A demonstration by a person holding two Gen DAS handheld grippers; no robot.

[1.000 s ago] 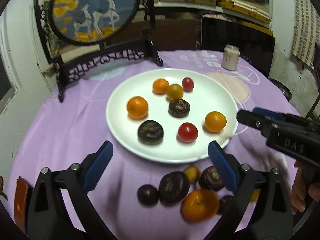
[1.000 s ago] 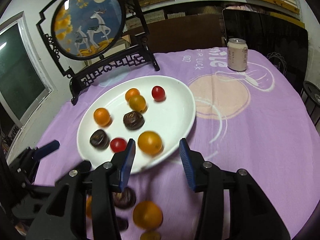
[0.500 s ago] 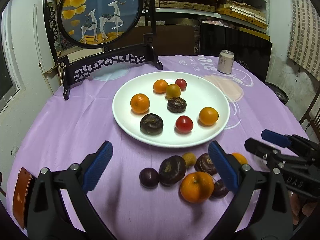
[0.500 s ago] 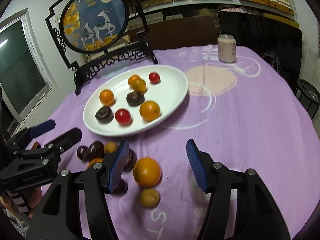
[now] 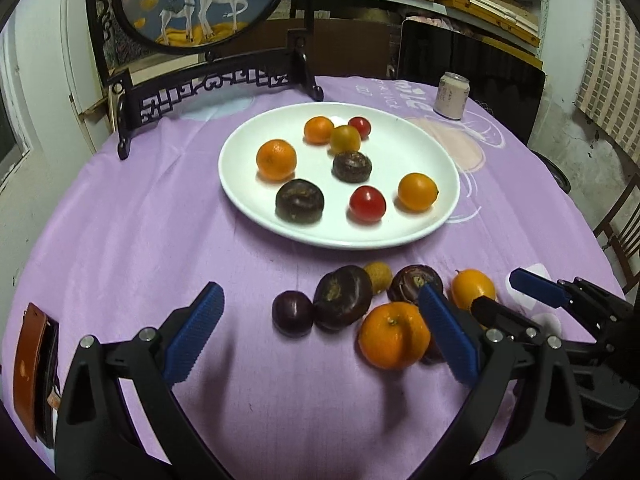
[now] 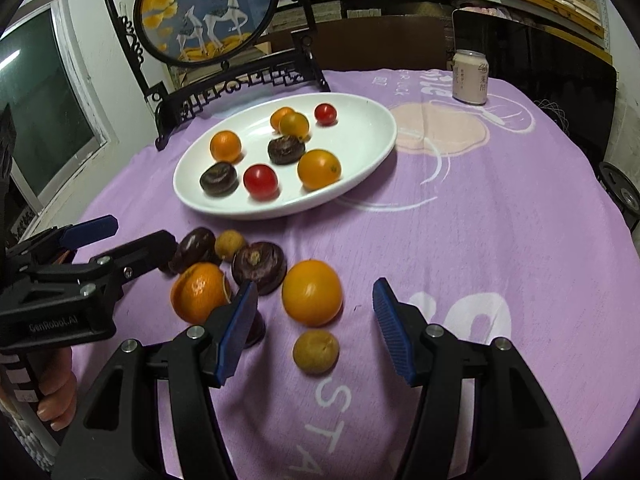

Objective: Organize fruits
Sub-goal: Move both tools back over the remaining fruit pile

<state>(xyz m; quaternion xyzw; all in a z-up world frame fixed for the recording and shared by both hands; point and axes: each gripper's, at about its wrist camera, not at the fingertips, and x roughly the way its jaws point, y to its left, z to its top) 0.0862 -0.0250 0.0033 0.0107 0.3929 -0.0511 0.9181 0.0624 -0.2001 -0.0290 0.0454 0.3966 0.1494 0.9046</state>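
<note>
A white plate point(image 5: 400, 236) point(image 6: 372, 148) holds several fruits: oranges, red tomatoes and dark round fruits. On the purple cloth in front of it lies a loose pile: an orange point(image 5: 394, 334) point(image 6: 199, 291), dark fruits point(image 5: 342, 297) point(image 6: 259, 266), a smooth orange fruit point(image 6: 312, 293) point(image 5: 473, 288) and a small tan fruit point(image 6: 316, 351). My left gripper point(image 5: 320, 340) is open and empty, just before the pile. My right gripper point(image 6: 316, 330) is open and empty, its jaws either side of the smooth orange fruit and tan fruit.
A black carved stand with a round deer picture point(image 5: 200, 4) stands behind the plate at the left. A drink can point(image 5: 451, 95) point(image 6: 470, 76) stands at the back right. A brown case point(image 5: 30, 364) lies at the table's left edge.
Both grippers have pulled back from the plate toward the near side of the table. The loose pile now lies at their tips. Both stayed open.
</note>
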